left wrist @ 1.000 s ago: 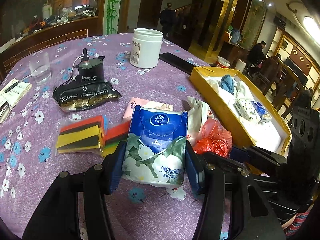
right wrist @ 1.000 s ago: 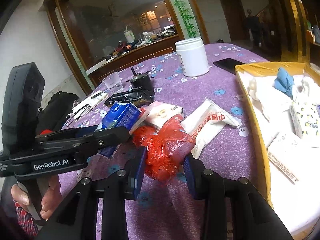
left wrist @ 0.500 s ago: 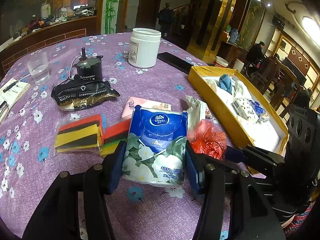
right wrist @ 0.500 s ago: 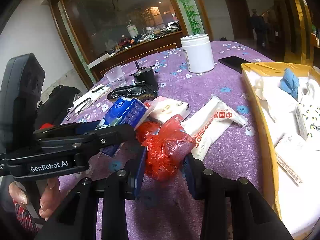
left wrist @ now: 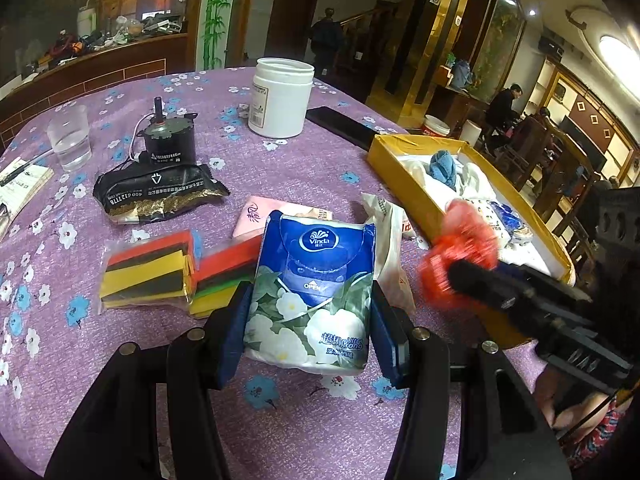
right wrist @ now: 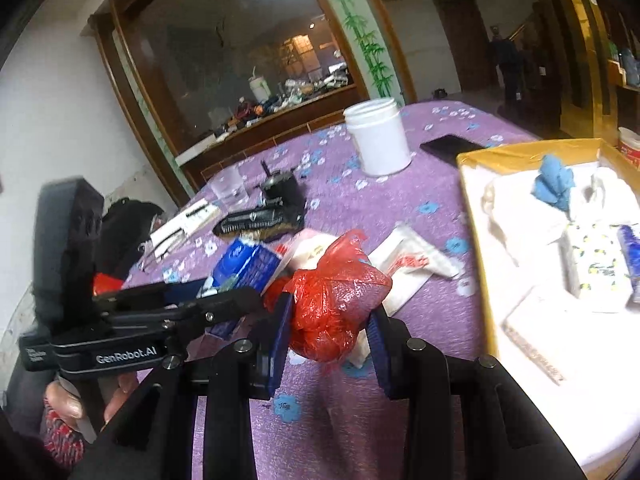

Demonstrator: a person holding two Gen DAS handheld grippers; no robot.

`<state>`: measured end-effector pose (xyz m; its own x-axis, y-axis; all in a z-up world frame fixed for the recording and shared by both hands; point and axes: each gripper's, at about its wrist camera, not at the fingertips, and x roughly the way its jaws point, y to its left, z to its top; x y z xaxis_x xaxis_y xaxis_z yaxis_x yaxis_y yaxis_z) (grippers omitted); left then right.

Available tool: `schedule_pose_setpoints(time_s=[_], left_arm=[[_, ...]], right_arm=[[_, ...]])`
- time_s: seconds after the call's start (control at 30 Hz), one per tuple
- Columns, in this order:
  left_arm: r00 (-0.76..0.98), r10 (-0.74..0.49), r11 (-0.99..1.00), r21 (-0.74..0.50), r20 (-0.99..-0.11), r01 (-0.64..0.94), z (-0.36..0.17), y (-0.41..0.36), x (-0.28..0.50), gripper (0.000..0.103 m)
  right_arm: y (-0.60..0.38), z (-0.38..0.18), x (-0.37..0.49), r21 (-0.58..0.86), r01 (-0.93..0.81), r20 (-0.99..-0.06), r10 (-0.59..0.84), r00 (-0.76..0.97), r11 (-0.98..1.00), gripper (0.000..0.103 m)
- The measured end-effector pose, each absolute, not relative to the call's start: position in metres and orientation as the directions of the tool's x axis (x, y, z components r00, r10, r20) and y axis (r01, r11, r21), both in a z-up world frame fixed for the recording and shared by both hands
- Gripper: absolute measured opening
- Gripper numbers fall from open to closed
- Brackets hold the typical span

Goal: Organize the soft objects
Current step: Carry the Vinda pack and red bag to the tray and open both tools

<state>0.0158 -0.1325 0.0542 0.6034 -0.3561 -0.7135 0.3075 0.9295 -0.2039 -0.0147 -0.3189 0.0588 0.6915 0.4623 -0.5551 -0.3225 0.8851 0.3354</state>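
Surface: a round table [left wrist: 304, 184] under a purple cloth printed with white and blue flowers.
Room: a dim hall with dark wood panelling, a glass partition with painted bamboo, gold-trimmed columns at right, and people seated in the far right background.
Left gripper [left wrist: 310, 332]: blue pads clamped on the near end of a Vinda tissue pack [left wrist: 316, 284]; the pack's far end points away across the cloth.
Right gripper [right wrist: 330, 330]: blue pads clamped on a crumpled red plastic bag [right wrist: 336, 312]; in the left wrist view the bag appears blurred, right of the tissue pack and beside the near edge of the box.
Yellow box [left wrist: 404, 184]: stands at the right of the table, open, with white cloth items, a blue cloth [left wrist: 443, 164] and a patterned packet inside.
Between pack and box: a white plastic bag with red print [right wrist: 412, 264] lies flat on the cloth.
Behind the pack: a pink packet [left wrist: 256, 216], partly covered by the pack's far end.
Left of the pack: two packs of striped sponges [left wrist: 148, 268], just beside the left pad.
Far left: a black foil pouch [left wrist: 156, 196], a small black motor [left wrist: 170, 140] behind it, a glass of water [left wrist: 70, 140], a notepad at the edge.
Far centre: a white jar [left wrist: 282, 98] and a black phone [left wrist: 340, 128].
Hands: a hand [right wrist: 72, 400] grips the left gripper's handle in the right wrist view.
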Motion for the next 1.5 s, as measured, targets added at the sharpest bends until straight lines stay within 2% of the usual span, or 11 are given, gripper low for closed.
schedule_pose_setpoints(time_s=[0.13,0.23,0.63,0.93,1.3,1.5], left_arm=[[0.612,-0.343,0.932,-0.176,-0.713,0.318,0.061,-0.143,0.009,0.053],[0.600,-0.375,0.919,-0.198,-0.707,0.342,0.069,-0.156,0.003,0.053],[0.519,-0.458,0.847,-0.176,-0.722,0.502,0.092,-0.257,-0.007,0.053],[0.433,-0.493,0.793,-0.186,-0.755,0.580,0.073,-0.330,-0.008,0.053],[0.413,-0.460,0.799,-0.163,-0.786,0.579,0.053,-0.351,-0.008,0.053],[0.402,-0.460,0.798,-0.170,-0.791,0.578,0.049,-0.352,-0.007,0.054]], right_arm=[[-0.341,0.070,-0.023,0.351,-0.303,-0.519,0.453,0.724,0.886,0.037],[-0.361,0.078,-0.029,0.353,-0.277,-0.495,0.429,0.755,0.894,0.037],[-0.465,0.089,-0.048,0.396,-0.116,-0.439,0.298,0.848,0.911,0.037],[-0.514,0.082,-0.055,0.396,-0.001,-0.484,0.210,0.849,0.918,0.037],[-0.534,0.066,-0.047,0.354,0.065,-0.578,0.164,0.799,0.933,0.037],[-0.523,0.057,-0.038,0.340,0.047,-0.628,0.189,0.755,0.939,0.040]])
